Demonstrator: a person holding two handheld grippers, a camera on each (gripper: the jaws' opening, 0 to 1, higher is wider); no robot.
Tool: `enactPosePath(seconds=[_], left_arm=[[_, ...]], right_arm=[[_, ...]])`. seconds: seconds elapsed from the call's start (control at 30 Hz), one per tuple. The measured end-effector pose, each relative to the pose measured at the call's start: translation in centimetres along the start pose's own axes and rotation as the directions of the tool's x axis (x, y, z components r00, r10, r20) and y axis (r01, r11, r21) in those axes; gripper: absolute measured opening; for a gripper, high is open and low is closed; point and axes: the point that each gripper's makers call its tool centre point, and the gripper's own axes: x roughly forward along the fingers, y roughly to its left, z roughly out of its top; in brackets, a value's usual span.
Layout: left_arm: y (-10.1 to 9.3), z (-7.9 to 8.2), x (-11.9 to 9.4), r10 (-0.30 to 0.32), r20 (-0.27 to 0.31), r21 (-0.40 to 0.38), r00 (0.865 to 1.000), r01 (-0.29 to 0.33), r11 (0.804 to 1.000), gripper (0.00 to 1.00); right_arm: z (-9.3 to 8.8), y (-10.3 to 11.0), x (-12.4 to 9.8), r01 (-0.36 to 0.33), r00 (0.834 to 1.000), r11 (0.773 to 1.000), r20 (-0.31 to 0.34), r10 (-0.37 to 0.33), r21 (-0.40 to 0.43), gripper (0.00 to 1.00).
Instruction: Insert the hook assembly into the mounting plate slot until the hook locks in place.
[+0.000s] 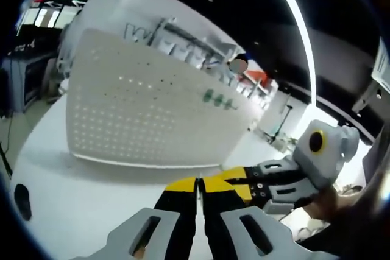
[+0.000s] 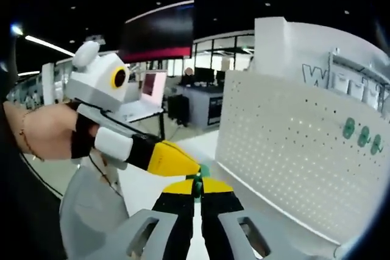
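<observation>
Green hook (image 2: 199,172) sits pinched at tips of right gripper (image 2: 196,188), jaws closed on it; left gripper (image 2: 177,161) tip touches it from the left side. In left gripper view, left gripper (image 1: 197,188) jaws are together, nothing seen betw. them; right gripper (image 1: 259,181) just beside. White pegboard (image 2: 286,150) stands near on table (image 1: 73,199), w/ three green hooks (image 2: 361,133) hung on it.

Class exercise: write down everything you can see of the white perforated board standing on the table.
The perforated board is white, looks like sheet metal or plastic, and is dotted with regular rows of small holes. It stands upright on the white table. Three green hooks sit on its face towards one upper corner. Neither gripper touches it.
</observation>
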Motion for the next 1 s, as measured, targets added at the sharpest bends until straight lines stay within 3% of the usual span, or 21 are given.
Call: enactPosePath(seconds=[0.23,0.87,1.0], left_arm=[[-0.12,-0.19,-0.05,-0.031,-0.003,0.132,1.000,0.031,0.991,0.03],[-0.29,0.09,-0.34,-0.057,0.006,0.154,0.998,0.055,0.987,0.03],[0.03,-0.21,-0.36,-0.037,-0.013,0.181,0.999,0.039,0.983,0.10]], right_arm=[[-0.31,0.23,0.00,-0.015,1.000,0.999,0.005,0.015,-0.038,0.00],[-0.14,0.11,-0.15,-0.015,1.000,1.000,0.015,0.015,-0.022,0.00],[-0.13,-0.13,-0.29,-0.009,1.000,1.000,0.018,0.010,-0.019,0.00]])
